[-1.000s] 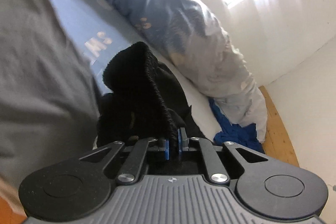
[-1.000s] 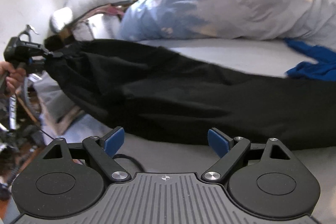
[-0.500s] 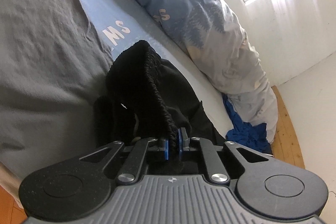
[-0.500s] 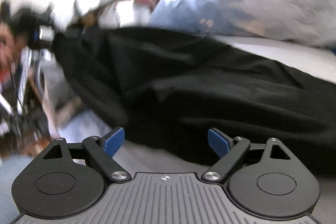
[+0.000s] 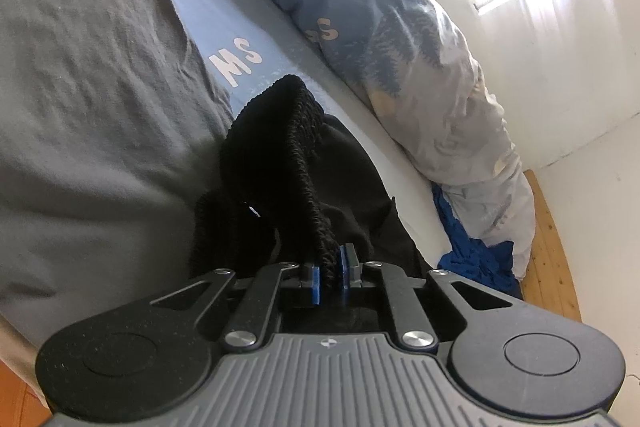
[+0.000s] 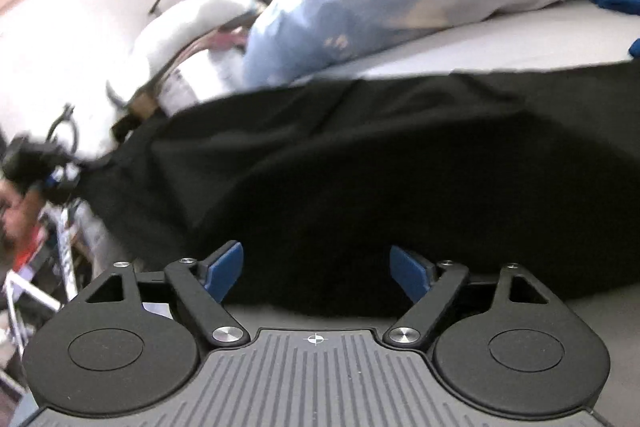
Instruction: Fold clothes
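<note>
Trousers (image 6: 360, 163), black, with ribbed elastic waistband (image 5: 296, 163): laid lengthwise across the bed sheet (image 6: 500, 47), one end lifted off the sheet at the waistband.
Left gripper (image 5: 331, 269): blue pads clenched on the waistband edge; also visible, blurred, at the trousers' far left end in the right wrist view (image 6: 52, 171).
Right gripper (image 6: 316, 267): jaws spread wide, holding nothing, poised just before the trousers' near edge.
Duvet (image 5: 400, 47), blue and white patterned: bunched along the sheet beyond the trousers.
Blue garment (image 5: 476, 255): crumpled beside the duvet's end, past the trousers.
Grey shirt (image 5: 88, 99): person's torso, touching the waistband side.
</note>
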`<state>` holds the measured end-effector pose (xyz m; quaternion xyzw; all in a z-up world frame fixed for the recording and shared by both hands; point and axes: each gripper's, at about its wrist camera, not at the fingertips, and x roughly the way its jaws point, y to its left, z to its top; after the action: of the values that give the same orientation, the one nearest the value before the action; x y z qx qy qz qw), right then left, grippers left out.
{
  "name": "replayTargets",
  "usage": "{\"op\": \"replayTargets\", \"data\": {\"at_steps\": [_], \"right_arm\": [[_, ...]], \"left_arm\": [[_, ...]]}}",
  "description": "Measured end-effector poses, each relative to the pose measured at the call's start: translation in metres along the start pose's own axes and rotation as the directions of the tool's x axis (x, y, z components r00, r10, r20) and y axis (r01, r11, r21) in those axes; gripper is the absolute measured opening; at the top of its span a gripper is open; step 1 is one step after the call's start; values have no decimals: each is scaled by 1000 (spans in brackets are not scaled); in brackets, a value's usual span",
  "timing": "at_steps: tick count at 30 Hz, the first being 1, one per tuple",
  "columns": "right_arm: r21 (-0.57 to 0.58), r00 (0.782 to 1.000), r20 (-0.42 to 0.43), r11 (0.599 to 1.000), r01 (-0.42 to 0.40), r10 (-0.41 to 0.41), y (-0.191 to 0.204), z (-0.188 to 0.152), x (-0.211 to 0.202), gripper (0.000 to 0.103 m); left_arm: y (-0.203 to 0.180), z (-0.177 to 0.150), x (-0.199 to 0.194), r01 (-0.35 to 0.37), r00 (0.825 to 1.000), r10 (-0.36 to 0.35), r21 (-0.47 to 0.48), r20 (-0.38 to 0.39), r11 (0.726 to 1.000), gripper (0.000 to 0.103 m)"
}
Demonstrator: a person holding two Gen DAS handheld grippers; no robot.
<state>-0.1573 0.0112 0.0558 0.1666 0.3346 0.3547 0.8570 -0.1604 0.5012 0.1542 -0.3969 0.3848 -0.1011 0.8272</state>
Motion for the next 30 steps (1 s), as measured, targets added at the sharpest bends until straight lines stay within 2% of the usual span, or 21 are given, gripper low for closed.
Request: {"op": "replayTargets", "data": {"at_steps": [3,9,11,12,13,14,15,17,21,23,25,26,28,30], "right_arm": [[-42,1000,-3,999,11,-11,10,-6,7,84],[-62,1000,25,998,8,-7,17,10,44,83],[-78,1000,22,997,15,-14,20,15,60,77],[-78,999,24,997,24,-22,19,20,65,61],[-76,999,25,996,43,-41,18,24,67,26],[-69,998,29,996,52,-50,16,28,66,12],[-54,999,40,998,32,-30,12,34,58,9],[-30,997,62,999,-41,43,7,47,36,6],[-81,989,90,991,-110,117,22,74,-27,6],[-96,987,80,986,-135,142,32,74,-57,6],[-103,988,41,984,-143,148,37,64,-74,6],[-100,989,11,984,-144,146,38,56,-81,6],[-83,989,-93,988,-127,119,34,32,-78,6],[-75,977,-199,993,-91,74,30,3,-75,6]], "left_arm": [[0,0,0,4,1000,-4,11,-4,1000,13],[5,0,1,12,1000,-11,15,-4,1000,13],[8,0,1,15,1000,-15,11,1,1000,13],[10,1,2,17,1000,-17,10,4,1000,13],[12,1,2,18,1000,-19,8,6,1000,13],[14,2,2,22,1000,-22,2,9,1000,13],[17,3,1,28,1000,-28,-10,11,1000,13],[21,4,-4,57,998,-56,-17,19,998,13],[18,-4,-23,139,989,-140,21,39,990,13],[17,-17,-33,191,981,-193,46,37,980,13],[22,-39,-39,219,975,-220,101,5,970,13],[28,-53,-38,210,978,-208,124,-26,970,13],[49,-82,-32,177,981,-167,108,-97,978,13],[68,-107,-27,150,980,-137,80,-147,986,14]]}}
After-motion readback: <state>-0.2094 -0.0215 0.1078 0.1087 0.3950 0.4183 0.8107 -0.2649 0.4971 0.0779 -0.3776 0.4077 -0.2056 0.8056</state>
